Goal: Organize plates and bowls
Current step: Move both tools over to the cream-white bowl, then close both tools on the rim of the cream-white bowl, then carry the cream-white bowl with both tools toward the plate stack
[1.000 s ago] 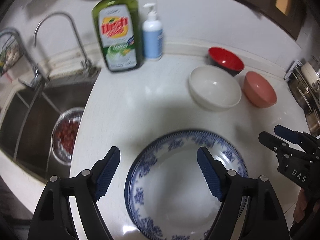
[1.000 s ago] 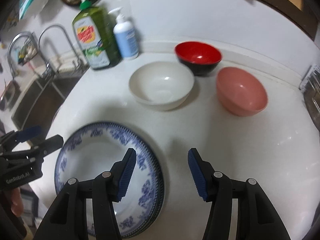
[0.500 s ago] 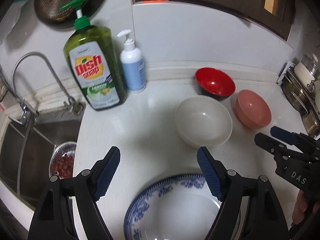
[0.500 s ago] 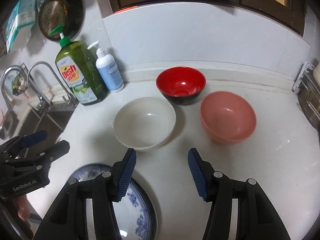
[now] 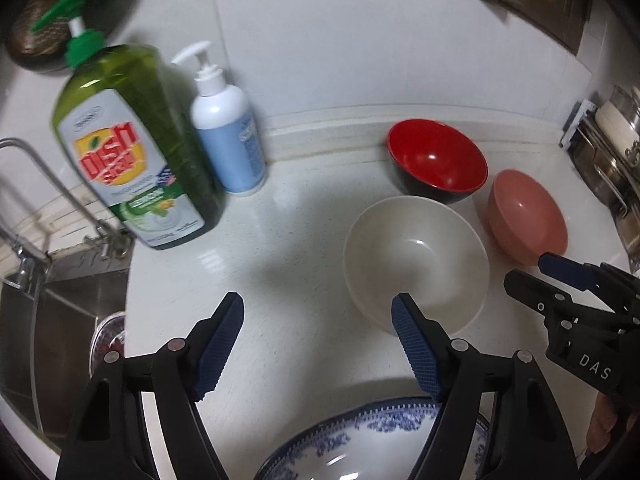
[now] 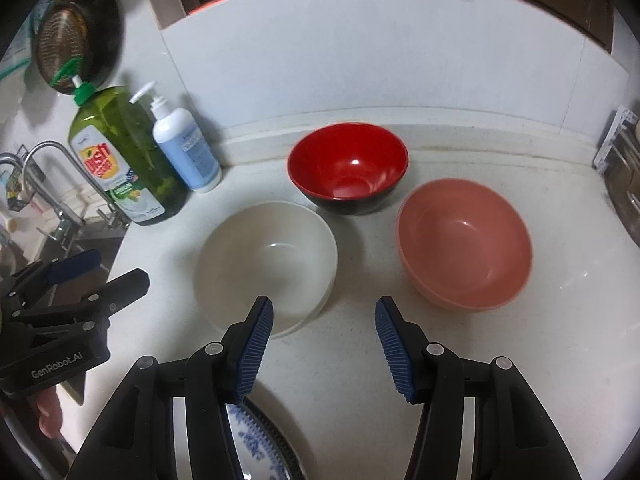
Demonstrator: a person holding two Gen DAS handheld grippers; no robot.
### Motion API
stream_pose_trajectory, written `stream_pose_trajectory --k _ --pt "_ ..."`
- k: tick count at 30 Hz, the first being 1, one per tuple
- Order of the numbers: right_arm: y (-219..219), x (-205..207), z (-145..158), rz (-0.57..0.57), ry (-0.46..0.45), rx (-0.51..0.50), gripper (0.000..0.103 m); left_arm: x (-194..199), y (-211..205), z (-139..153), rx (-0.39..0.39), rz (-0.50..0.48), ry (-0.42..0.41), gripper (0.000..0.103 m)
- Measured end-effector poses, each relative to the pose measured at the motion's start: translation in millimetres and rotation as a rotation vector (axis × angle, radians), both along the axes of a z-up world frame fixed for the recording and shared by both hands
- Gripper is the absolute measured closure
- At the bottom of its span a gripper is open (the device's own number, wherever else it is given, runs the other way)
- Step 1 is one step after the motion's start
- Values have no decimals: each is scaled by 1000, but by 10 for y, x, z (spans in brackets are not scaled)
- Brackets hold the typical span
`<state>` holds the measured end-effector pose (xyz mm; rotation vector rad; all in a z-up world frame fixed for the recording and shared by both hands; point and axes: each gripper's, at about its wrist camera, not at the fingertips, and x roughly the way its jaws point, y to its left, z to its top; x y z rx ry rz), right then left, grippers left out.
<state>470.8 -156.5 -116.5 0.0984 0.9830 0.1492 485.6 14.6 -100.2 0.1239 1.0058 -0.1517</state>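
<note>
Left gripper is hanging spread and empty, jaws closing slightly; its right finger is overlapping the near rim of the round cream ceramic bowl at frame centre-right. Right gripper is gaping empty, with the cream bowl up-left and the smaller pink bowl up-right.

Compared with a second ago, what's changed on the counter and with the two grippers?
Both grippers, left gripper and right gripper, moved off the blue-patterned plate toward the white bowl, red bowl and pink bowl. The left jaws are closing slightly, with nothing between them. Nothing was grasped or released; the dishes stayed put.
</note>
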Motion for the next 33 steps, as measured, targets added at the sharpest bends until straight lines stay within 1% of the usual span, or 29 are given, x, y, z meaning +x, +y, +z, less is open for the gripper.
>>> stream_pose_trajectory --k 6,7,8,11,12,13,15,17,19,21,26,27,28,29,31,33 --pt "-5 192 -146 -12 28 -14 50 205 -71 -182 5 -31 41 33" --pt "-3 224 -167 -11 34 -16 51 238 -80 -212 6 -32 47 33" --pt "2 253 -182 -11 40 -20 54 262 -88 -232 8 -33 52 35" --pt "15 330 -233 -7 54 -29 58 363 -114 -311 14 -37 68 41" --pt "18 358 -252 -5 61 -27 59 388 -114 -328 12 -38 73 42" --pt "24 380 -266 -4 67 -27 60 416 -121 -353 7 -40 81 45" --pt "31 424 -300 0 77 -30 65 459 -127 -392 1 -43 92 49" --pt "36 449 -323 6 85 -27 67 493 -125 -432 -8 -43 100 55" --pt "40 474 -355 8 95 -29 68 532 -122 -468 -22 -40 116 58" --pt "44 493 -387 9 105 -26 72 562 -123 -500 -34 -38 132 64" --pt "58 546 -471 16 131 -10 81 590 -130 -557 -63 -38 167 85" --pt "56 551 -479 16 134 -4 84 591 -132 -564 -72 -40 174 86" --pt "55 554 -481 18 133 -1 85 592 -135 -569 -80 -43 178 90" --pt "57 559 -482 18 131 0 88 590 -143 -570 -85 -46 180 92" --pt "62 558 -473 14 127 2 90 582 -154 -563 -94 -45 178 95" --pt "57 553 -470 13 130 13 93 586 -161 -563 -96 -41 176 95"
